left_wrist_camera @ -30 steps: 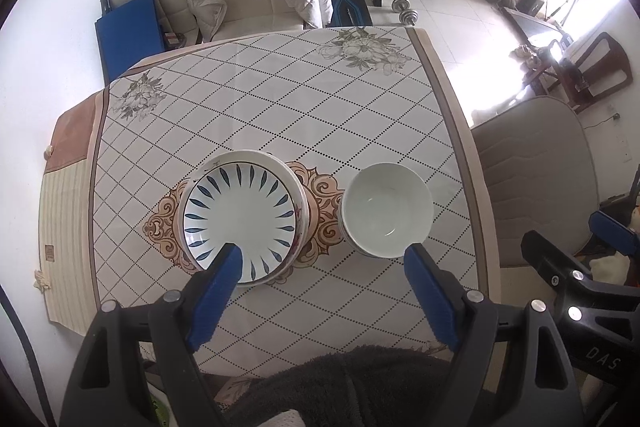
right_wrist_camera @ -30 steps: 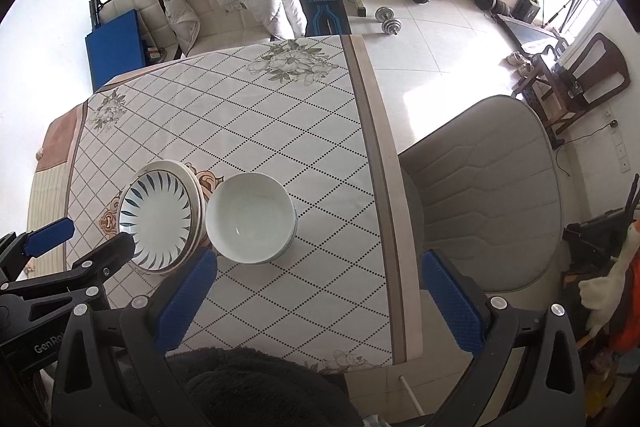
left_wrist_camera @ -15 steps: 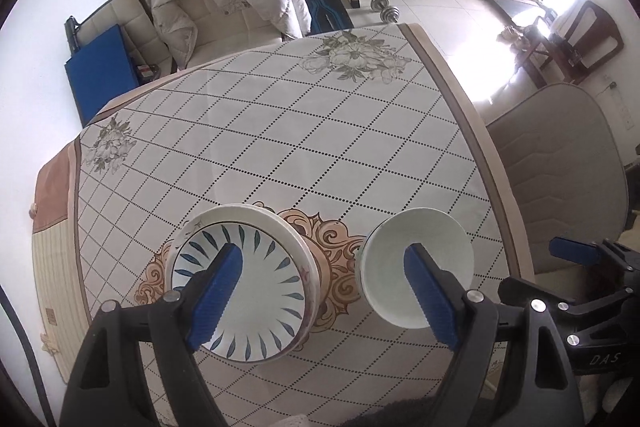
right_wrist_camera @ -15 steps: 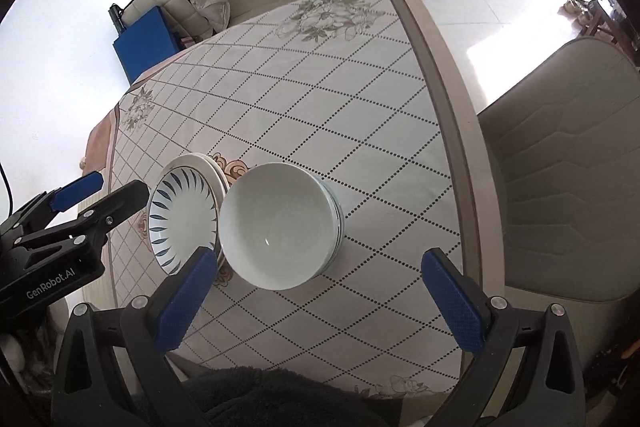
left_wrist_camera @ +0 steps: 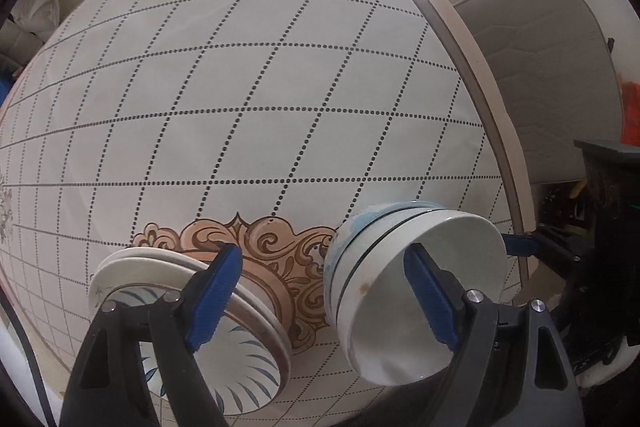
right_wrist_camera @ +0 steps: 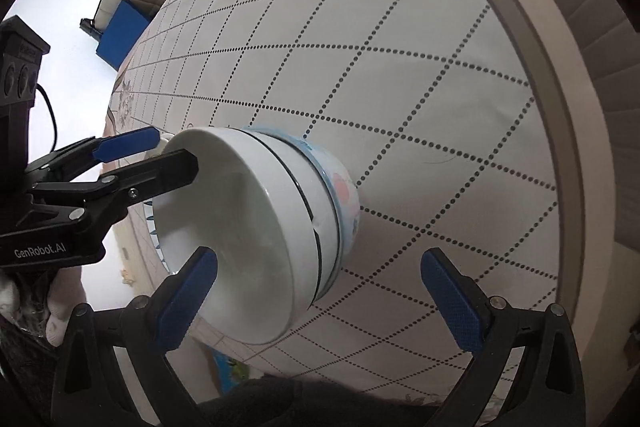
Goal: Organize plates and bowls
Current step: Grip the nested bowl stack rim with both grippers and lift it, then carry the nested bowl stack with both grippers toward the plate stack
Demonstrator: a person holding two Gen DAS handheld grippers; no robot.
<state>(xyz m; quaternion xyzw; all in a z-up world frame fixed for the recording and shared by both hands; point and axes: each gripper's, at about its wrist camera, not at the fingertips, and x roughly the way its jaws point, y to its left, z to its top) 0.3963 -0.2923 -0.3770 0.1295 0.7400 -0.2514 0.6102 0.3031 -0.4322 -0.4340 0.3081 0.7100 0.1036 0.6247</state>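
A stack of white bowls [left_wrist_camera: 384, 259] stands on the table, the lowest with a blue and pink pattern; it also shows in the right wrist view [right_wrist_camera: 280, 227]. To its left lies a stack of plates [left_wrist_camera: 180, 275], the top one white with blue petal strokes. My left gripper [left_wrist_camera: 324, 299] is open and low over the table, one finger above the plates, the other inside the top bowl's mouth. My right gripper [right_wrist_camera: 320, 291] is open, its left finger in front of the bowl's mouth, its right finger over the cloth. Neither holds anything.
The table [left_wrist_camera: 280, 87] wears a white cloth with dotted diamonds, a brown scroll motif and flower prints. A grey padded chair [left_wrist_camera: 552, 75] stands past the right edge. A white-covered armchair and a blue pad [right_wrist_camera: 120, 31] lie beyond the far side.
Both grippers have dropped from high above the table to close beside the bowls and plates. Both stay open. The dishes have not moved.
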